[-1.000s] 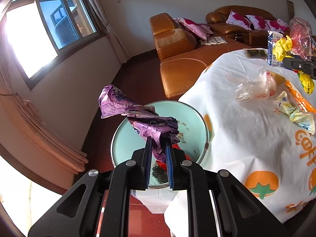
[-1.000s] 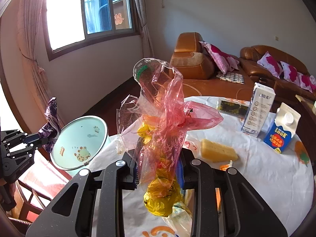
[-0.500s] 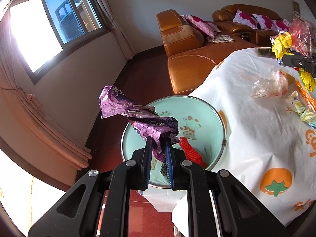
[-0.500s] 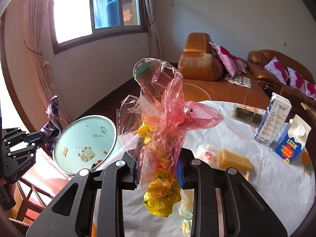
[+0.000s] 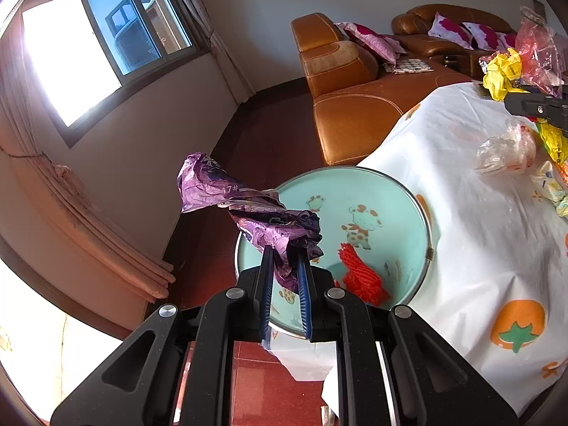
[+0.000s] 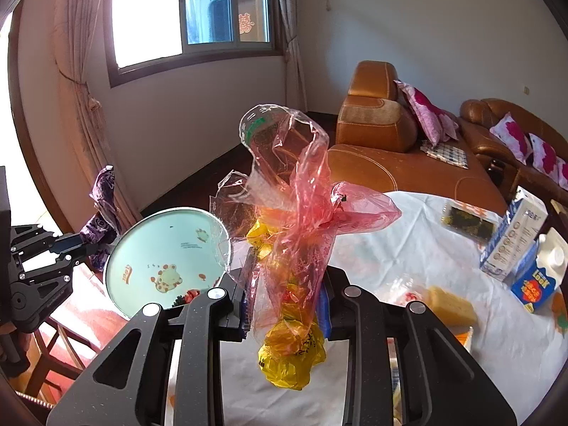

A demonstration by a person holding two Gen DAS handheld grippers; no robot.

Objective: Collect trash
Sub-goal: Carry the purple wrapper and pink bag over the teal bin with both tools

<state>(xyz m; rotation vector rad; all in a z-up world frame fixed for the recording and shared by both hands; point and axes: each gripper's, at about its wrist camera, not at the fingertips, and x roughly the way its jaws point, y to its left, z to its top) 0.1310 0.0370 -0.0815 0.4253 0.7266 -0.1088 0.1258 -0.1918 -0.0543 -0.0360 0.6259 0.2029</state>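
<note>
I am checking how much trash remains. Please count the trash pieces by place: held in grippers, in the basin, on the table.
Held in grippers: 2, crumpled purple wrapper and pink plastic film with yellow bag
In the round green basin: 1, red net
On the white tablecloth: 2, clear crumpled bag, pale wrapper
Total: 5

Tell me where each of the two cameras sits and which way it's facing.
Left wrist: on the left hand-held gripper, facing past its purple wrapper down at the teal basin; own fingers show.
Right wrist: on the right hand-held gripper, facing across the table toward the sofa; own fingers show, gripping a pink bag.
Shared: basin, table, sofa, each other's gripper.
</note>
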